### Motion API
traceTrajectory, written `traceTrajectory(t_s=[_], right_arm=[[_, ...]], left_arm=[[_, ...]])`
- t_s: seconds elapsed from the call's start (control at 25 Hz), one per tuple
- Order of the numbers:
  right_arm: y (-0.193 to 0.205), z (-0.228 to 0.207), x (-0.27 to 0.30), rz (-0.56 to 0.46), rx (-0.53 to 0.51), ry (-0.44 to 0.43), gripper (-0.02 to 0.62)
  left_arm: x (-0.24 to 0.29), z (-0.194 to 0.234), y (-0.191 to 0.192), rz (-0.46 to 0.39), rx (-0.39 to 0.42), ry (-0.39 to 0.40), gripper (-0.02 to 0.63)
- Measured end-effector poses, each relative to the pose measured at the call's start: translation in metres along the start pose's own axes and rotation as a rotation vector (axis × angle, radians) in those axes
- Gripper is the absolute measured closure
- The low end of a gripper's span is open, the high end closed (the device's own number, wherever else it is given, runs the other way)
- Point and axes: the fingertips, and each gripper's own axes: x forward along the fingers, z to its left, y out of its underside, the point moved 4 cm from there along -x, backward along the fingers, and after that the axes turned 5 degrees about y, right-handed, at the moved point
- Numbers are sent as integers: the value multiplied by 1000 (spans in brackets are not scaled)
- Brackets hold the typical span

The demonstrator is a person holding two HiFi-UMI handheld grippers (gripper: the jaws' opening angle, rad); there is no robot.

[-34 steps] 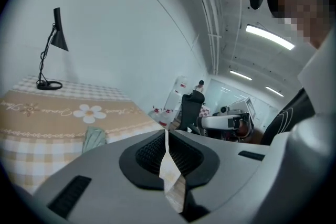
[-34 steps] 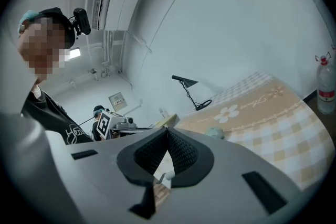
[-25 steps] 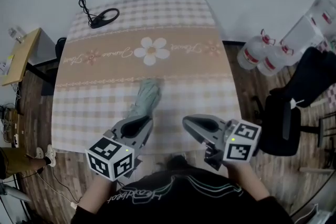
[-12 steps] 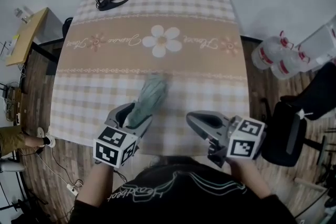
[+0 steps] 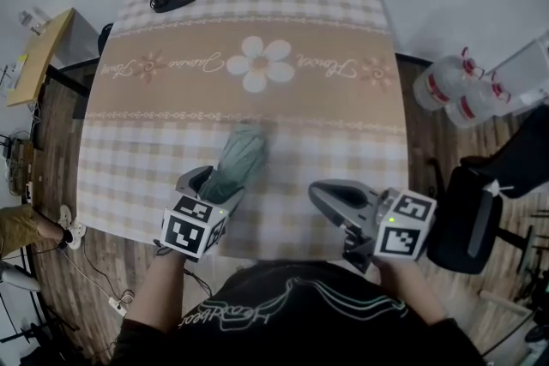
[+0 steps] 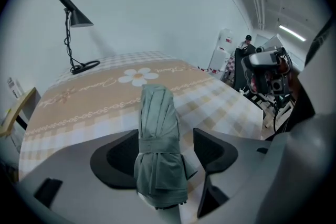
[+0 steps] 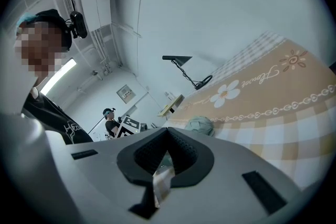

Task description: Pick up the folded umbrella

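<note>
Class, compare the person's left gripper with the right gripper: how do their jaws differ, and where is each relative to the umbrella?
The left gripper's jaws stand apart, having just been opening; the right gripper's jaws are together. The left gripper straddles the folded umbrella, pads not pressing it; the right gripper hangs apart from it. Both are grey and sit over the table's near edge.

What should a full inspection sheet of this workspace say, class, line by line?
Surface: checked tablecloth with a daisy band.
Job's things: folded umbrella lies on the cloth towards the near edge.
Clutter: desk lamp at the far left corner.
Grippers: left gripper open, jaws have just been opening, one each side of the umbrella, not pressing; right gripper shut, nothing held.
Cables: floor cable left of the table.
Surroundings: water bottles and black chair right; wooden desk left.
</note>
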Motion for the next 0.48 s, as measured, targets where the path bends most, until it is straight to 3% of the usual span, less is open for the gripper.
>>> traceTrajectory(t_s=[0.48], right_arm=[[-2, -11, 8, 4, 12, 10, 583]], left_arm=[[32, 10, 19, 111, 37, -12, 284]])
